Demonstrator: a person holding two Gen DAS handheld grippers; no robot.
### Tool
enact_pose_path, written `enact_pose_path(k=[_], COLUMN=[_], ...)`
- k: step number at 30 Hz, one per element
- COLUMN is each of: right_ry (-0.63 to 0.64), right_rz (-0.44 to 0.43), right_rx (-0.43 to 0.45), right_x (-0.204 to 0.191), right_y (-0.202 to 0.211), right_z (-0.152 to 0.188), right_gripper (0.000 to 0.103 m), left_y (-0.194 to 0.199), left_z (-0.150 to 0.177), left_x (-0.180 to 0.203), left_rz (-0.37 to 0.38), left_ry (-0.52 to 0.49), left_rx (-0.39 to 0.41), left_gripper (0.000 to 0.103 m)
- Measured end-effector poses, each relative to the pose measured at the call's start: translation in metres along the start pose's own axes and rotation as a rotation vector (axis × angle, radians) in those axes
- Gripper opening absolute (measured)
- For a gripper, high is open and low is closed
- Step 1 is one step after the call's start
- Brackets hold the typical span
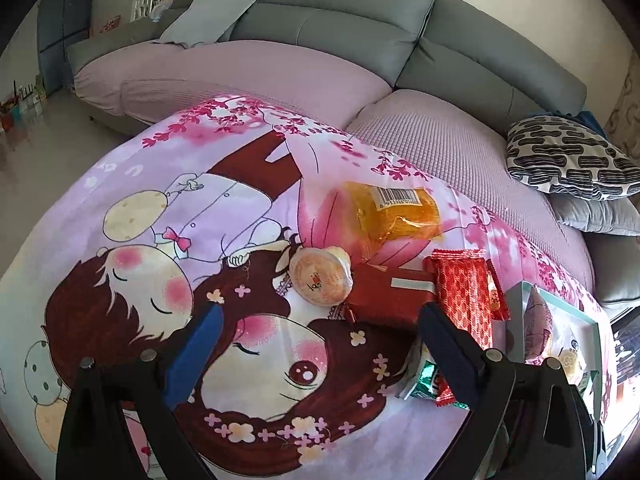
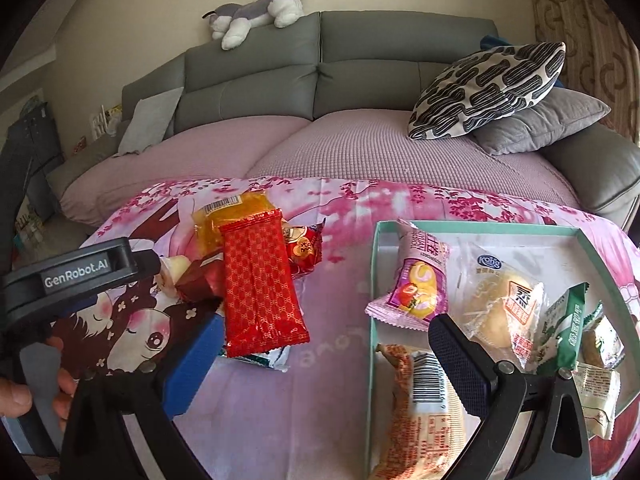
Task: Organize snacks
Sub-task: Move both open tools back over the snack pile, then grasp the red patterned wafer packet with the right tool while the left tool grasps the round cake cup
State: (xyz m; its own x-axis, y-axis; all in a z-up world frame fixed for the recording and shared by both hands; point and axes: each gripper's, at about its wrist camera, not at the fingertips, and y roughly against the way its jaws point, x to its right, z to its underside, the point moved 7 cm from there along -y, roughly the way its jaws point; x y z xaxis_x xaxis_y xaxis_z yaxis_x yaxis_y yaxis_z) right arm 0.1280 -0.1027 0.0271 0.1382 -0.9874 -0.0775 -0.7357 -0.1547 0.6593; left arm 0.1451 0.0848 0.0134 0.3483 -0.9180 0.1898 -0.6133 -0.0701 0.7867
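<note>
Left wrist view: left gripper (image 1: 316, 344) wide open, nothing between its fingers, hovering over cartoon-print cloth (image 1: 160, 240). Loose snacks lie just beyond and right of the fingertips: round cake in clear wrap (image 1: 320, 280) straight ahead, dark red box (image 1: 390, 300) right of it, touching the right fingertip area, red patterned bar (image 1: 464, 292) further right, orange jelly pack (image 1: 394, 212) farther away. Green-and-red wrapper (image 1: 426, 384) partly hidden behind the right finger. Teal tray (image 1: 592, 320) at the right edge, packets inside, count unclear here. Sofa (image 1: 340, 28) behind.

Right wrist view: right gripper (image 2: 324, 364) wide open, holding nothing, hovering between the loose pile on the left and the tray (image 2: 480, 229) on the right. Pile: one red patterned bar on top, one orange jelly pack far behind it, one dark red box at left, one small red packet (image 2: 306, 250), one green-white packet (image 2: 268, 358) under the bar's near end. Tray holds six visible packets: one purple roll cake (image 2: 416, 288), one Kong bun (image 2: 500, 304), one orange-print bread (image 2: 424, 408), one green stick pack (image 2: 564, 320), two small ones at far right. Left gripper's body (image 2: 76, 272) at left edge.
</note>
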Motion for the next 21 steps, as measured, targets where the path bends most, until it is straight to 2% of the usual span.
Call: enact_pose_path(k=[11,17,21], right_ry=[0.086,0.151,0.177], right_rz=[-0.009,-0.011,-0.001], right_rx=[-0.004,-0.036,-0.092], right_x=[-0.032,-0.047,-0.05], right_y=[-0.035,-0.054,-0.067], right_z=[-0.025,-0.025,-0.012], right_gripper=[0.103,0.102,0.09], left_y=[-0.025,-0.044,-0.056], left_z=[-0.026,-0.024,-0.018], left_x=[-0.018,-0.021,-0.023], left_rz=[-0.012,-0.004,-0.005], left_ry=[-0.006,-0.005,0.004], left_rx=[0.031,-0.014,-0.052], left_gripper=[0.101,0.101,0.101])
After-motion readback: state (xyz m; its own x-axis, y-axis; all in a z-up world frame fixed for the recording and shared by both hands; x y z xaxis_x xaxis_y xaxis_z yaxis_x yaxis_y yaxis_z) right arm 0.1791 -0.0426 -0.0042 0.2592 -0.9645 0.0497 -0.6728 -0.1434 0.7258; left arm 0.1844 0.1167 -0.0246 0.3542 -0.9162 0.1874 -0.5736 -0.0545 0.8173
